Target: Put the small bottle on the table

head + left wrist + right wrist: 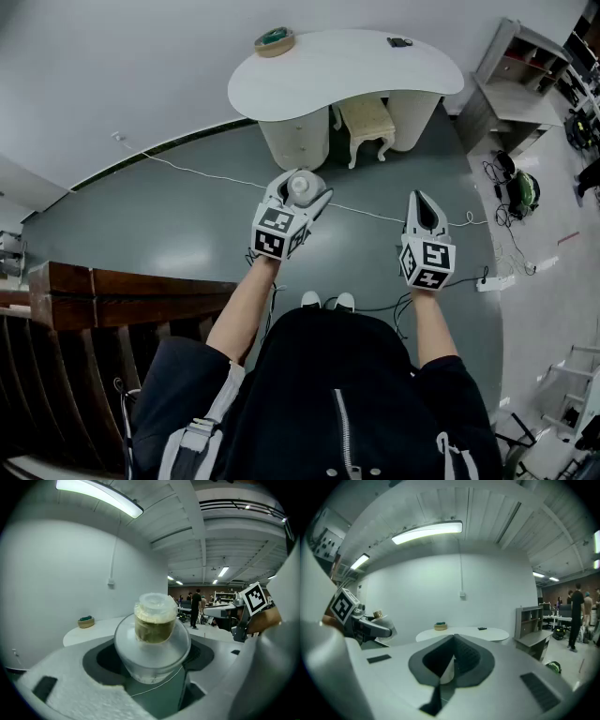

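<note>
A small frosted bottle [152, 641] with a pale cap and greenish-brown contents stands upright between the jaws of my left gripper [152, 667], which is shut on its round body. From the head view the bottle [300, 187] shows as a white cap at the tip of the left gripper [295, 202], held in the air over the grey floor. The white kidney-shaped table [347, 66] stands ahead, some way off. My right gripper [425, 214] hangs to the right, its jaws shut together with nothing between them [452, 660]. The table [461, 633] shows beyond it.
On the table sit a round bowl [275, 40] at its left end and a small dark object [399, 41] at the right. A stool [367, 122] stands under the table. A shelf unit [525, 80] is at the right. Cables [375, 214] cross the floor. A wooden railing [103, 291] lies at my left.
</note>
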The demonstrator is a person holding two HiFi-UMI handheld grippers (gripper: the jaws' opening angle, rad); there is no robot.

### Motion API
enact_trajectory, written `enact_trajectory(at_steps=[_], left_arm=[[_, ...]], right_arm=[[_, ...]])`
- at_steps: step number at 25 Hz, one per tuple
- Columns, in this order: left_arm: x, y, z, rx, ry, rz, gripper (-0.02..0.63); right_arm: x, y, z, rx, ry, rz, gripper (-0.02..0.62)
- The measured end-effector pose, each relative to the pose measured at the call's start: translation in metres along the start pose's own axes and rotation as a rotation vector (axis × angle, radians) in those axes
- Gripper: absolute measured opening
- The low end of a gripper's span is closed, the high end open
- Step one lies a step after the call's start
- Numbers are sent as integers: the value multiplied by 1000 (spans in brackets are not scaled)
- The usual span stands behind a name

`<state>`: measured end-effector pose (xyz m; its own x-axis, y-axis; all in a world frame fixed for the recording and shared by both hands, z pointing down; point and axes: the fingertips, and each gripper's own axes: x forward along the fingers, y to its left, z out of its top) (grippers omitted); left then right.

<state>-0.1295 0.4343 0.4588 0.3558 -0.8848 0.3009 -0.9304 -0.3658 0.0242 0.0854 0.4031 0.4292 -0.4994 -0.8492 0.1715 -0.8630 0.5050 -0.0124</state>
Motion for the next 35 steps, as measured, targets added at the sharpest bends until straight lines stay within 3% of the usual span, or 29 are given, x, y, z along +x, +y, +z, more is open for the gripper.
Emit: enact_trajectory(at_steps=[4, 21, 30, 35], left_arm=[[4, -3, -2, 0, 3, -4, 345], [41, -40, -3, 5, 34, 24, 345], [95, -27, 9, 13, 34, -17, 345], [152, -13, 18, 25, 34, -61, 345]], right_arm=[[-3, -7, -2, 3, -24, -16, 3], [6, -65, -30, 36, 48, 16, 3], [43, -94, -32, 62, 56, -24, 3], [81, -122, -34, 66, 66, -59, 3]])
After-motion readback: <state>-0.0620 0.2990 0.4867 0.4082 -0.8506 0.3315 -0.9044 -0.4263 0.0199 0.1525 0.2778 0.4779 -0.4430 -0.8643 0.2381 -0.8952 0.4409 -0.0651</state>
